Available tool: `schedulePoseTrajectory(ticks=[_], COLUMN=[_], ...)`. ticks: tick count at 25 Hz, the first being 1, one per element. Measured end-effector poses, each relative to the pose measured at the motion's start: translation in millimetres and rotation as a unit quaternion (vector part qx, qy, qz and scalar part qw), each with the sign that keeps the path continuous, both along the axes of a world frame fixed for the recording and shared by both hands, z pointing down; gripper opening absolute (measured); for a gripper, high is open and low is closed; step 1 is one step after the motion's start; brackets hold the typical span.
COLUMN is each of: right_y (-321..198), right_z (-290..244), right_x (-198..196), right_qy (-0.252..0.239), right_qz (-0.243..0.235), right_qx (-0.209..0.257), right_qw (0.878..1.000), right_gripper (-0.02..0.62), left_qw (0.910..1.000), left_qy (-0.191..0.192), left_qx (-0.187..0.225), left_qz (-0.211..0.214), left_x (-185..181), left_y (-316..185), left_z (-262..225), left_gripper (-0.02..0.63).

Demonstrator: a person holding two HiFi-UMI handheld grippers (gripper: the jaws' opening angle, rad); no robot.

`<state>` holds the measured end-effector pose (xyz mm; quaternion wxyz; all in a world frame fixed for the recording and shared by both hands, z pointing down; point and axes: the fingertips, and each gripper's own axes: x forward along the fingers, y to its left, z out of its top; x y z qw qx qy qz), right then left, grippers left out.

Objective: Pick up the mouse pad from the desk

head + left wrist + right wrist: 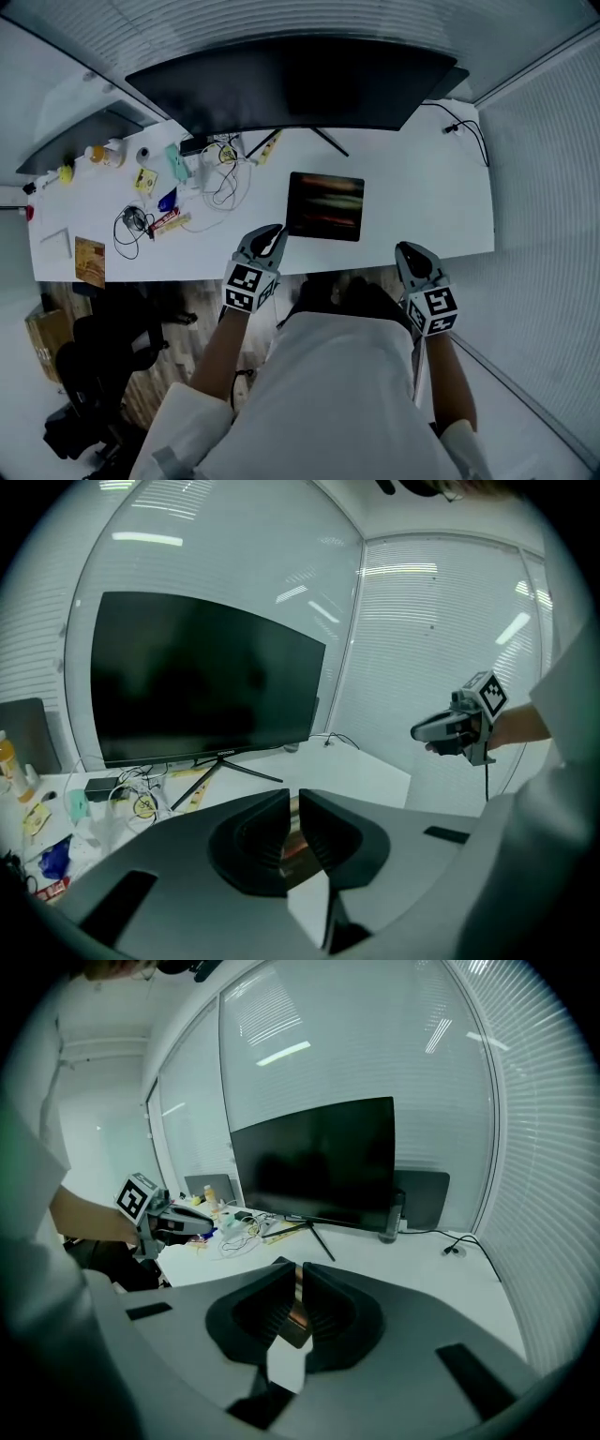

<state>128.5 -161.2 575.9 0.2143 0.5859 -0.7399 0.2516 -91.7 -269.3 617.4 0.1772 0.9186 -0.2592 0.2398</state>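
Both my left gripper [271,236] and right gripper [410,253] are closed and empty; the thin mouse pad [325,206] looks light and floppy, so I'd pinch its near edge.

Left gripper [272,234] fingers together, empty, angled down. Right gripper [409,253] likewise, fingers together. Both forearms reach forward

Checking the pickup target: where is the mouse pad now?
In the head view, the dark rectangular mouse pad lies flat on the white desk, near its centre, between the black monitor and the left gripper.
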Motion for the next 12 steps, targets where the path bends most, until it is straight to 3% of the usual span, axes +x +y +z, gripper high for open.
schedulePoseTrajectory(ticks=[2, 4, 12], right_y=[-1.1, -2.6, -9.1], right_z=[7.8, 15.3, 39.3], right_x=[-1.0, -0.6, 0.9], right_qy=[-0.002, -0.005, -0.022], right_qz=[0.006, 0.013, 0.031], right_qx=[-0.009, -0.018, -0.045], right_qw=[1.000, 1.000, 0.998], right_gripper=[0.041, 0.041, 0.041], left_qw=[0.9999, 0.9997, 0.9941], left_qy=[-0.007, -0.015, -0.078], left_qx=[-0.005, -0.014, -0.031], left_qz=[0.008, 0.015, 0.069], left_x=[3.9, 9.2, 31.5], left_y=[-11.7, -22.4, -53.0], left_z=[10.7, 23.3, 84.3], left_gripper=[0.029, 0.112, 0.171])
